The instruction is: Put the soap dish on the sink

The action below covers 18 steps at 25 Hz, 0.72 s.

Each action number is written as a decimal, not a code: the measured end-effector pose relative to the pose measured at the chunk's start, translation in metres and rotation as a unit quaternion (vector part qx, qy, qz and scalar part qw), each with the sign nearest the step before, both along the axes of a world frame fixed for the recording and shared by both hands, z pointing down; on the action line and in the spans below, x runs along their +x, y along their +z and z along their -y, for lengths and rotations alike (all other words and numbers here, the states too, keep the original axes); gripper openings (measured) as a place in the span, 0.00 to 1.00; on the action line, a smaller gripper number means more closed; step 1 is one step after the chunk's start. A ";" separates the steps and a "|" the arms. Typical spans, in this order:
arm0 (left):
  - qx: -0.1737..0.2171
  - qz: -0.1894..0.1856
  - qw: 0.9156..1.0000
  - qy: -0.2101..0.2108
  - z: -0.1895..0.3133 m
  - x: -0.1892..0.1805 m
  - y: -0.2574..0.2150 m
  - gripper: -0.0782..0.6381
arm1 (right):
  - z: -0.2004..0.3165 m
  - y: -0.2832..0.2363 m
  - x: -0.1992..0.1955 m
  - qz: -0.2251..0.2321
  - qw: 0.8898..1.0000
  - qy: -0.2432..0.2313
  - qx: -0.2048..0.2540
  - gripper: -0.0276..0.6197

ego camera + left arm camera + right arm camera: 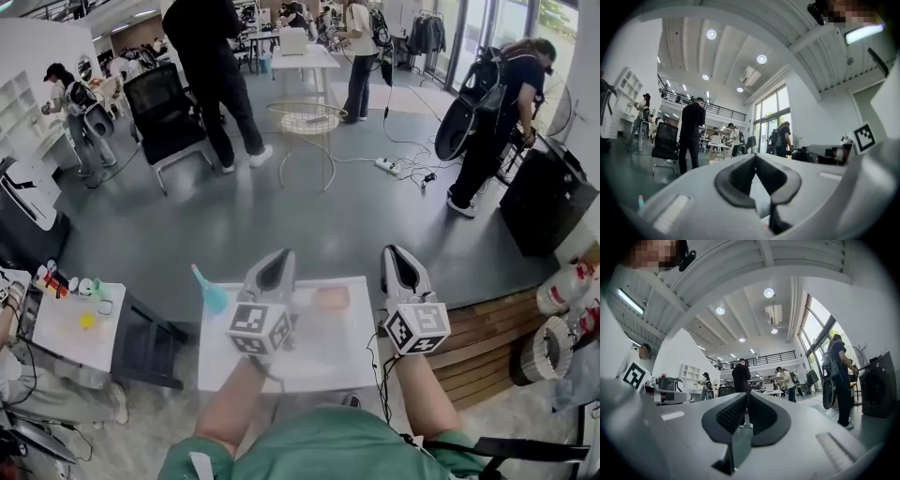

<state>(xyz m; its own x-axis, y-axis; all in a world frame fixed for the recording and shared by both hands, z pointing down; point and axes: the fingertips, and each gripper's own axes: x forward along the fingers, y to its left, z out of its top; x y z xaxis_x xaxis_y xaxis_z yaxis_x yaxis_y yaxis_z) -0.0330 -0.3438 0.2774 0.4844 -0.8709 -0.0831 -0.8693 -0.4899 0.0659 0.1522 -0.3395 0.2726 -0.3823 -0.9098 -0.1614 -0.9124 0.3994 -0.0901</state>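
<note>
In the head view a pale orange soap dish (330, 298) lies on a white table (309, 366) below me, blurred. Both grippers are held up level above that table, pointing out into the room. My left gripper (278, 255) hangs left of the dish, its dark pads meeting at the tip (754, 157) with nothing between them. My right gripper (394, 249) hangs right of the dish, also shut and empty (746, 394). Neither touches the dish. No sink shows in any view.
A teal brush (208, 292) lies at the table's left edge. A small side table (70, 328) with bottles stands to the left, a wooden bench (487, 328) to the right. Beyond are a black chair (164, 112), a round wire table (305, 117), floor cables (389, 167) and several people.
</note>
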 end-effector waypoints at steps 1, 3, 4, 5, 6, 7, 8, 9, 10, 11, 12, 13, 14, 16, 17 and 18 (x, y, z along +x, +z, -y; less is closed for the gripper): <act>-0.001 -0.001 1.000 0.000 0.000 -0.001 0.000 0.10 | 0.000 -0.001 0.000 0.000 1.000 0.001 0.001 0.07; -0.002 -0.004 1.000 0.000 0.000 -0.002 0.001 0.10 | -0.001 0.000 -0.001 -0.002 1.000 0.001 0.001 0.07; -0.003 -0.007 1.000 0.000 0.000 -0.002 0.002 0.10 | 0.000 0.001 -0.001 -0.002 1.000 0.001 0.000 0.07; -0.004 -0.011 1.000 0.001 0.000 -0.001 0.002 0.10 | 0.000 0.001 -0.001 -0.003 1.000 0.000 0.000 0.07; -0.005 -0.015 1.000 0.001 0.000 -0.001 0.002 0.10 | 0.001 0.001 0.000 -0.003 1.000 0.000 -0.001 0.07; -0.006 -0.018 1.000 0.002 0.001 0.000 0.002 0.10 | 0.002 0.001 0.001 -0.004 1.000 -0.001 -0.001 0.07; -0.007 -0.020 1.000 0.001 0.001 0.001 0.001 0.10 | 0.002 0.001 0.001 -0.004 1.000 -0.002 -0.001 0.07; -0.008 -0.021 1.000 0.001 0.001 0.001 0.001 0.10 | 0.003 0.001 0.001 -0.003 1.000 -0.003 -0.002 0.07; -0.009 -0.022 1.000 0.000 0.001 0.001 0.001 0.10 | 0.003 0.001 0.002 -0.003 1.000 -0.004 -0.003 0.07; -0.009 -0.022 1.000 0.000 0.001 0.002 0.002 0.10 | 0.003 0.002 0.002 -0.003 1.000 -0.005 -0.003 0.07; -0.010 -0.022 1.000 -0.001 0.001 0.002 0.003 0.10 | 0.003 0.002 0.002 -0.002 1.000 -0.006 -0.004 0.07; -0.010 -0.023 1.000 -0.002 0.000 0.003 0.004 0.10 | 0.003 0.003 0.002 -0.002 1.000 -0.007 -0.004 0.07; -0.011 -0.023 1.000 -0.003 0.001 0.003 0.005 0.10 | 0.004 0.004 0.002 -0.002 1.000 -0.008 -0.004 0.07; -0.012 -0.024 1.000 -0.006 0.001 0.005 0.007 0.10 | 0.005 0.005 0.004 -0.001 1.000 -0.011 -0.005 0.07; -0.012 -0.025 1.000 -0.007 0.001 0.006 0.008 0.10 | 0.006 0.005 0.006 0.000 1.000 -0.012 -0.005 0.07; -0.012 -0.026 1.000 -0.008 0.002 0.008 0.009 0.10 | 0.006 0.006 0.007 0.001 1.000 -0.013 -0.006 0.07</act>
<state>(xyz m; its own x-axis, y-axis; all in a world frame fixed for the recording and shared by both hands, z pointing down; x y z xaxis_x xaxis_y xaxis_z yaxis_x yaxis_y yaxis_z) -0.0252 -0.3453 0.2860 0.4668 -0.8802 -0.0858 -0.8718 -0.4743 0.1224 0.1594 -0.3458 0.2782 -0.4061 -0.9011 -0.1520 -0.9013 0.4224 -0.0960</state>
